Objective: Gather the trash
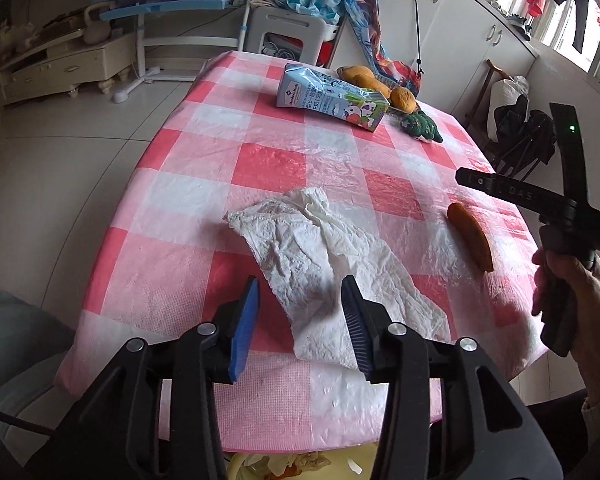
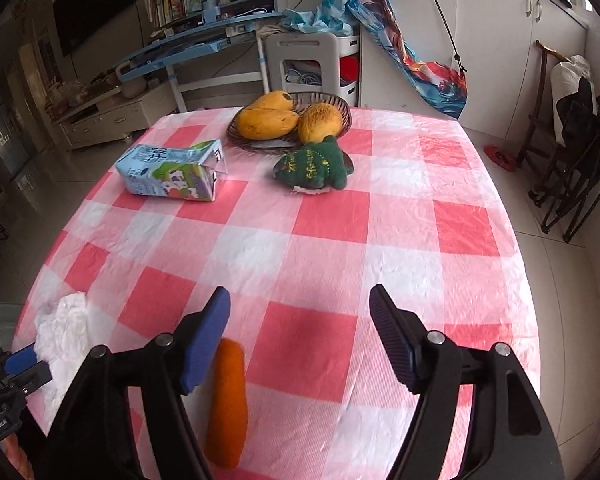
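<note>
Crumpled tissue lies on the tablecloth between the parted, empty left hand-held gripper pads.

- Left gripper points steeply downward, its blue-padded jaws parted, the pads pressing on nothing.
- Right gripper tilts down likewise, jaws spread wide.
- Right hand wraps the black handle.

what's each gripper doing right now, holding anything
left gripper: open, holding nothing, the tissue lies loose between its fingers.
right gripper: open wide, holding nothing, orange peel on the table by its left finger.
</note>
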A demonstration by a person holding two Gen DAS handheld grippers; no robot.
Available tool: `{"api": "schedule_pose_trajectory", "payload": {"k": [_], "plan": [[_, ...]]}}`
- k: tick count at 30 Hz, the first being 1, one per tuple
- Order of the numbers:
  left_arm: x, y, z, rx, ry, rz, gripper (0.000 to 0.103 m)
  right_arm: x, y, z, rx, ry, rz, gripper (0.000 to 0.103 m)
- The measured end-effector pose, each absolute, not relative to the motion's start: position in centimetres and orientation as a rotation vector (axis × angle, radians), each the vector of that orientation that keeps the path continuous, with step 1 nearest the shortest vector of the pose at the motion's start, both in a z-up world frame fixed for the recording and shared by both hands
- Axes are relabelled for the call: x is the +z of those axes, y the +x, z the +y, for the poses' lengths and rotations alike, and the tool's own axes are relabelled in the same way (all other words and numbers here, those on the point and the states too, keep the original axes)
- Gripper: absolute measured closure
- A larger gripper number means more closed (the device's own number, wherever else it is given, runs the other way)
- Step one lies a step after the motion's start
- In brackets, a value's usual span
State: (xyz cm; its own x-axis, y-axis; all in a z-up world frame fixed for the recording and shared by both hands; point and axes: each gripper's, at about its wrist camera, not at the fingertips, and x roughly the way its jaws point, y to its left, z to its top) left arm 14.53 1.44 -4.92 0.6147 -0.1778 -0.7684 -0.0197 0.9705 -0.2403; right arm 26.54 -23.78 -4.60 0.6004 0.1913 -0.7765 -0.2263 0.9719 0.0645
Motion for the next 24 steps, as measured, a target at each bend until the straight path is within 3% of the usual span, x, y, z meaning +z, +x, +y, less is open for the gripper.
{"api": "schedule_pose_trajectory", "payload": {"k": [4, 7, 24], "plan": [[-4.8, 14.8, 1.6, -0.096, -0.257, 0.893, 0.059, -6.0, 28.8, -23.1, 0.223, -0.066, 0.949, 0.022], [-5.0, 14.9, 1.7, -0.101, -0.281, 0.893, 0.058, -6.9, 29.5, -22.5, 0.202, -0.115, 0.969, 0.007], [-5.2, 14.8, 2.2, -0.047, -0.351, 0.869, 0.051, -7.0, 29.3, -22.4, 0.201, -0.112, 0.973, 0.007]]}}
